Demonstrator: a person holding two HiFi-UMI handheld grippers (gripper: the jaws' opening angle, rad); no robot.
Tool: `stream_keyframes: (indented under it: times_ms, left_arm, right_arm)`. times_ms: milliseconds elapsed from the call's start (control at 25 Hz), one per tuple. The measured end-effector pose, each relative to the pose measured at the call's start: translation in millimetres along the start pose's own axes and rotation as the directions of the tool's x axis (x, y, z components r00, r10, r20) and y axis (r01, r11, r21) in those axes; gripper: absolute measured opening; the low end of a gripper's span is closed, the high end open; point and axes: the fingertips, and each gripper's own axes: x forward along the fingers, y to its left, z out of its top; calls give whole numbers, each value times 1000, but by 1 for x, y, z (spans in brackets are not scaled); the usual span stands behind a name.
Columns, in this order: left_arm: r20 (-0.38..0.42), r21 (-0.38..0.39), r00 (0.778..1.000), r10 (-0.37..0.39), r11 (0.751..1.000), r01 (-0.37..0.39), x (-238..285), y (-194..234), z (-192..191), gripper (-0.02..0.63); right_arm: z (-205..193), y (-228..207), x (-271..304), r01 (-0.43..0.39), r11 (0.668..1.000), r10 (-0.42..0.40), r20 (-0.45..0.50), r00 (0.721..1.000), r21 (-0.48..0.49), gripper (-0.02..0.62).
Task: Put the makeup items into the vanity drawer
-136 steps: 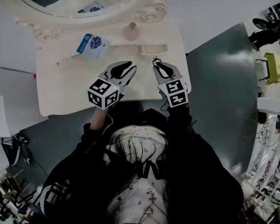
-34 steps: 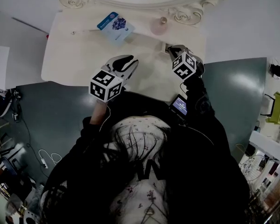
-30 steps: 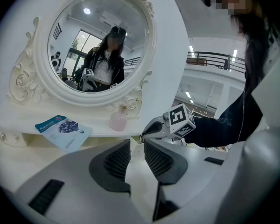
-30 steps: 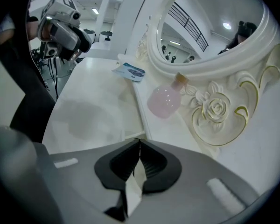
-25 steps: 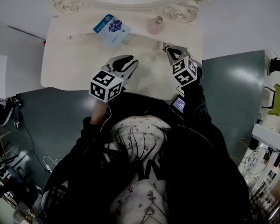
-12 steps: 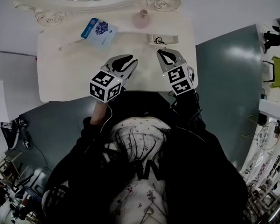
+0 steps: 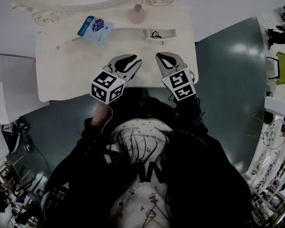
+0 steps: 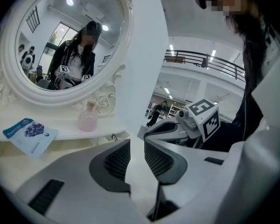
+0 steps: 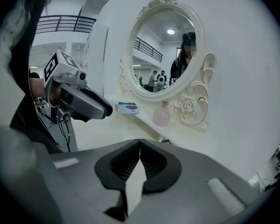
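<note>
Blue sachet lies left on the vanity top, pink bottle at the mirror's foot, drawer open rightward. Only gripper views show a person's reflection. Left gripper slightly parted, empty; right gripper closed, empty.

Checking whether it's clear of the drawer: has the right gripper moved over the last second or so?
Yes. The right gripper has drawn back from the small open drawer toward the person, jaws shut and empty.
</note>
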Motion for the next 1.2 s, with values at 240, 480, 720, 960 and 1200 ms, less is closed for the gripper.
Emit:
stream_keyframes:
  times_ms: [240,480,720,960,1200]
  left_arm:
    - [32,1,997,70,998,-70,4,-37,-1,92]
    - [61,-19,991,117,993,-116,10,-100,-21,92]
    - [75,-67,980,186,981,-181,2,-157,-60,92]
    - [66,-88,972,224,972,-218,-15,-194,-91,92]
    - [67,-79,965,253,966,-248,-34,-213,-100,92]
  right_arm:
    - [-10,12,-34,-57,998,58,37,998,-28,12]
    - [-40,34,-80,-133,989,137,54,989,-71,11]
    - [-82,69,-130,-213,974,218,61,974,-75,11]
    - [-104,106,-158,-265,961,271,79,959,-81,11]
    - [-107,129,-170,-286,954,294,97,951,-88,11]
